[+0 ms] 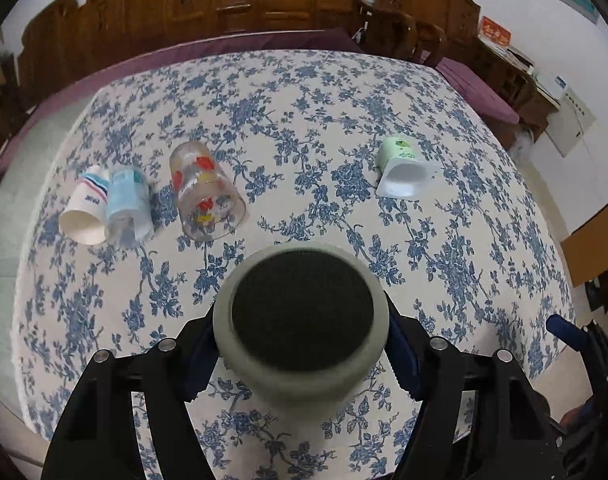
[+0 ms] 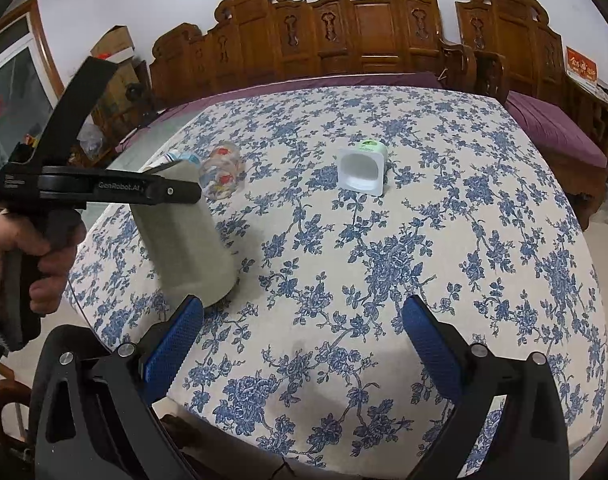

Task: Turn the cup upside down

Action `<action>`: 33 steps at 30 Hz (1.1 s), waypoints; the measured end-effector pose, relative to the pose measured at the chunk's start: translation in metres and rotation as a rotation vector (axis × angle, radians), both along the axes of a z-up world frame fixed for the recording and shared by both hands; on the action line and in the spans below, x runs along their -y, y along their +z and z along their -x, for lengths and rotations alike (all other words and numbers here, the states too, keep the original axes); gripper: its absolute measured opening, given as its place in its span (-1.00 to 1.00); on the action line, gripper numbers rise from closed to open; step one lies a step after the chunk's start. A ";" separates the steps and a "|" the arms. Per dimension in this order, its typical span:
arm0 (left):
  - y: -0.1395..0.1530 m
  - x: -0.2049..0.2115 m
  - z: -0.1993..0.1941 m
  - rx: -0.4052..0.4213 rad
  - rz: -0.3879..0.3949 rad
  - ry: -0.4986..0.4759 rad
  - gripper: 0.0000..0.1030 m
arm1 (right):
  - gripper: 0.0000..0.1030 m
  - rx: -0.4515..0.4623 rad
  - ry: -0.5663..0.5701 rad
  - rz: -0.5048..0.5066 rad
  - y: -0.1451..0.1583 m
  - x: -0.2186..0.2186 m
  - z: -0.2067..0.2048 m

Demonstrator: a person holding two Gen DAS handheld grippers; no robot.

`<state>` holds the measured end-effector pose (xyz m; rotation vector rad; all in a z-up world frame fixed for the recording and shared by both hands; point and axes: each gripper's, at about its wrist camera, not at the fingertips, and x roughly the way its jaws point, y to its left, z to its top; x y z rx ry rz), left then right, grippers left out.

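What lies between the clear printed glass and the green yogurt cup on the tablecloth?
Nothing: only bare floral tablecloth separates the clear printed glass from the green yogurt cup, both lying on their sides. Both wrist views show it.

R gripper (image 2: pixel 302 330) open, blue fingers (image 2: pixel 172 344) spread wide over the floral-cloth bench (image 2: pixel 424 240), nothing btwn them. Left side: L gripper (image 2: pixel 176 192) clamped on grey cup (image 2: pixel 188 248), cup tilted, wide end down near/at the cloth, contact unclear. A hand (image 2: pixel 32 256) holds that gripper's handle. Mid-bench: white/green yogurt pot (image 2: pixel 362 170) on its side, mouth toward cam. Far left: clear printed glass (image 2: pixel 222 174) on its side, two more cups (image 2: pixel 180 158) just behind it, mostly hidden. Carved wood chairs (image 2: pixel 364 28) behind bench.
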<state>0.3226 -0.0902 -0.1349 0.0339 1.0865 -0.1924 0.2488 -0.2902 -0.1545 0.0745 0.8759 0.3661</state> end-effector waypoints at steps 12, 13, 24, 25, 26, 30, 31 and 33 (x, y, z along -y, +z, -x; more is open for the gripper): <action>-0.001 0.009 0.007 0.074 -0.048 -0.031 0.34 | 0.95 0.008 -0.014 0.004 -0.001 0.002 0.000; -0.001 0.008 0.009 0.075 -0.047 -0.028 0.36 | 0.95 0.011 -0.017 0.004 0.000 0.002 0.000; 0.017 -0.022 0.062 0.148 -0.015 0.002 0.47 | 0.95 0.068 -0.039 0.011 0.020 -0.014 0.012; 0.021 -0.026 0.069 0.164 -0.017 0.005 0.52 | 0.95 0.075 -0.044 0.010 0.023 -0.015 0.014; 0.024 -0.029 0.074 0.177 -0.019 0.007 0.55 | 0.95 0.082 -0.049 0.007 0.026 -0.017 0.016; 0.041 -0.042 0.103 0.247 -0.027 0.025 0.79 | 0.95 0.106 -0.064 -0.013 0.036 -0.025 0.024; 0.044 -0.045 0.110 0.265 -0.029 0.030 0.84 | 0.95 0.112 -0.066 -0.012 0.038 -0.027 0.026; 0.051 -0.049 0.124 0.291 -0.042 0.047 0.85 | 0.95 0.121 -0.070 -0.012 0.041 -0.031 0.030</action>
